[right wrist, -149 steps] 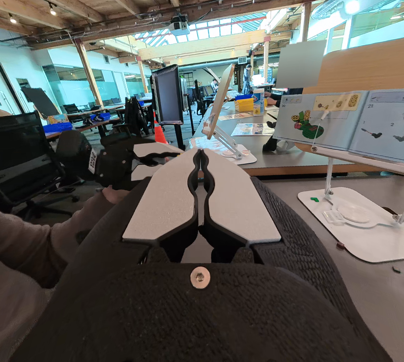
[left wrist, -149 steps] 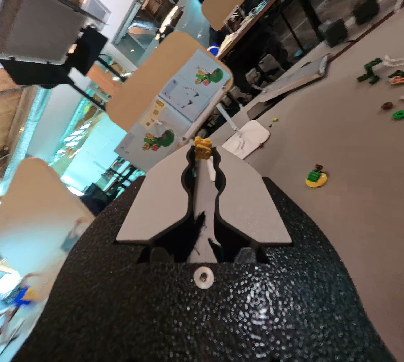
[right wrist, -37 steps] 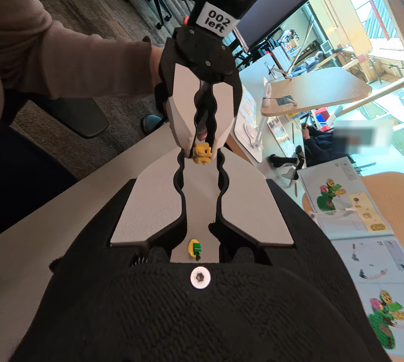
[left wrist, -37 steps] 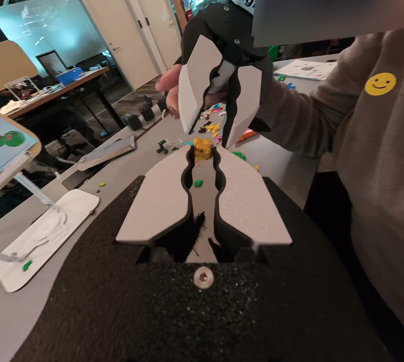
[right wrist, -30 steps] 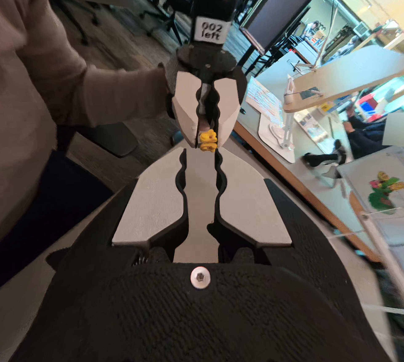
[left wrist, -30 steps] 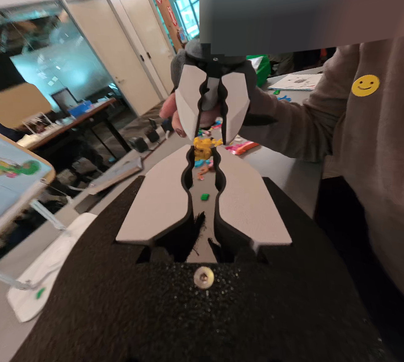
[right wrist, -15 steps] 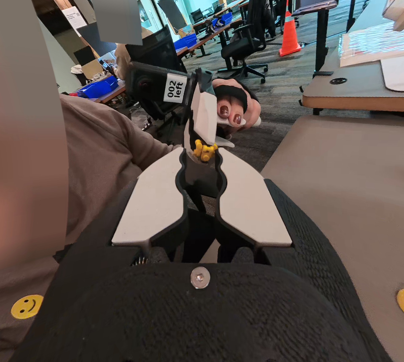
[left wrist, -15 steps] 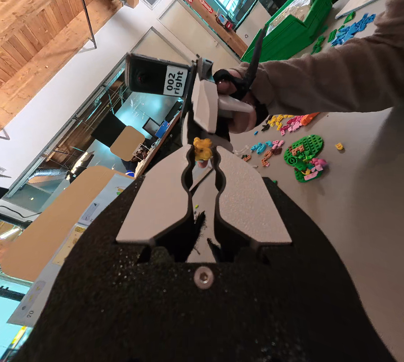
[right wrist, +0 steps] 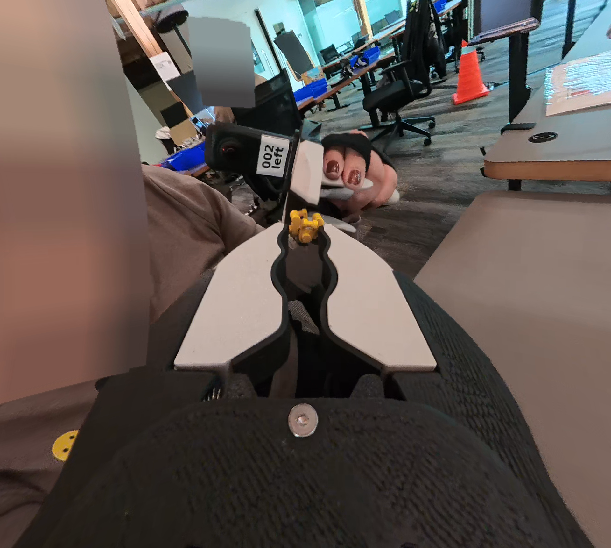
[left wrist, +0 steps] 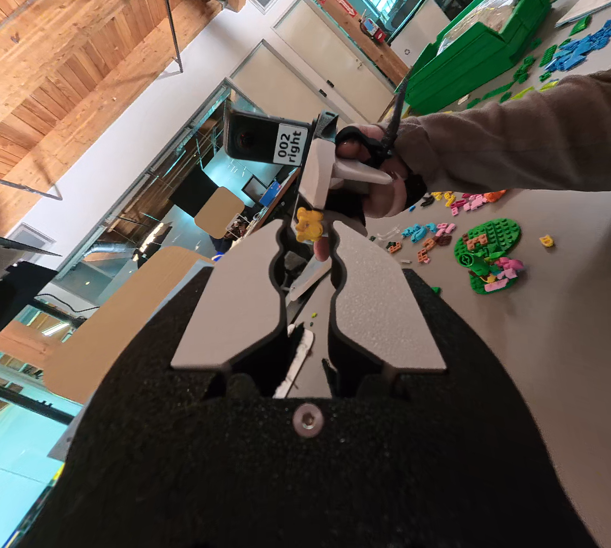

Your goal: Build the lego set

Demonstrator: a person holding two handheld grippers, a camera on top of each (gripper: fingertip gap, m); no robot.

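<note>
A small yellow Lego piece [left wrist: 309, 224] is held in the air between both grippers, above the grey table. My left gripper [left wrist: 309, 227] has its two fingertips closed on the piece. The right gripper's body [left wrist: 317, 174] comes in edge-on from above, with its tip on the same piece. In the right wrist view the yellow piece [right wrist: 304, 227] fills the gap between my right gripper's [right wrist: 303, 231] fingertips. The left gripper's body [right wrist: 305, 168] stands crosswise behind it, in a hand.
A round green baseplate with a small build [left wrist: 486, 254] lies on the table [left wrist: 529, 366], with loose coloured bricks [left wrist: 426, 234] beside it. A green box [left wrist: 479, 45] and blue bricks [left wrist: 578, 49] lie farther back. My own sleeve [left wrist: 496, 141] crosses above them. Only a small space, under 4 cm, lies between the two pairs of fingers.
Both grippers rolled about a quarter turn from one second ago and now meet crosswise on the yellow piece. In the last half second the right fingertips closed in on it.
</note>
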